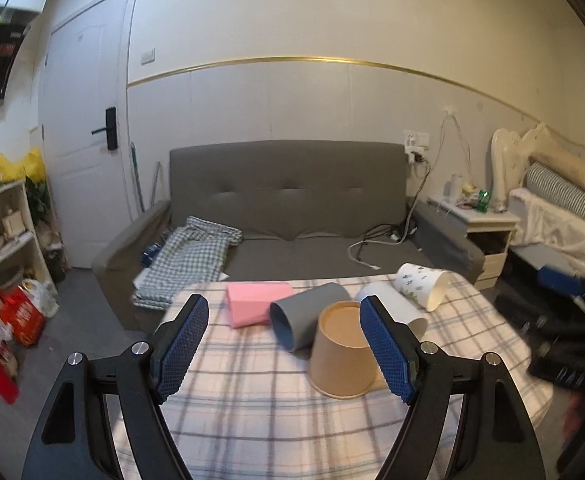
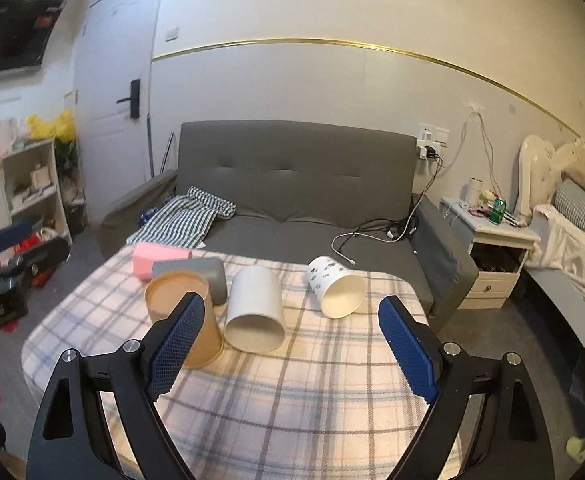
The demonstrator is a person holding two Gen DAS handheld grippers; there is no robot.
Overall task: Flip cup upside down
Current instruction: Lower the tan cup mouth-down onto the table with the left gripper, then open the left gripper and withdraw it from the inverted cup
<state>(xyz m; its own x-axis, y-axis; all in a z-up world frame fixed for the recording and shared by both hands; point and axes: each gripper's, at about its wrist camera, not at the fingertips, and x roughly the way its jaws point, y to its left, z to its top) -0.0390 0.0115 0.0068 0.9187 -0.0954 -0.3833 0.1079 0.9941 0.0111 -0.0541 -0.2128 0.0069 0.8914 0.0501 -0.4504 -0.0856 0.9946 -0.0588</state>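
The brown cup [image 1: 342, 354] stood upside down on the checked tablecloth [image 1: 252, 412], its wide rim down on the cloth and its recessed base facing up; it leaned slightly in the left wrist view. Behind it to the left lay the grey cup [image 1: 310, 316] on its side, its mouth turned toward the left gripper, its wall touching or just beside the brown cup; I could not tell which. Further back lay a pink box [image 1: 258, 304]. The white cup [image 2: 256, 314] lay on its side just right of the brown cup, mouth open toward the right camera; the printed cup [image 2: 334, 286] lay tipped near it to the right, apart from it, mouth also toward that camera.

The left gripper [image 1: 284, 348] had its jaws spread wide and held nothing; its right blue pad [image 1: 386, 350] overlapped the brown cup's right side in the view, though contact could not be judged. The right gripper [image 2: 292, 346] was likewise spread and empty; its left pad [image 2: 176, 346] sat in front of the brown cup [image 2: 184, 316], and the white cup showed between its fingers.

Beyond the table stood a grey sofa [image 2: 292, 184] with a checked garment [image 2: 180, 220] and cables [image 2: 372, 236] on the seat; a nightstand [image 2: 492, 256] stood to its right.
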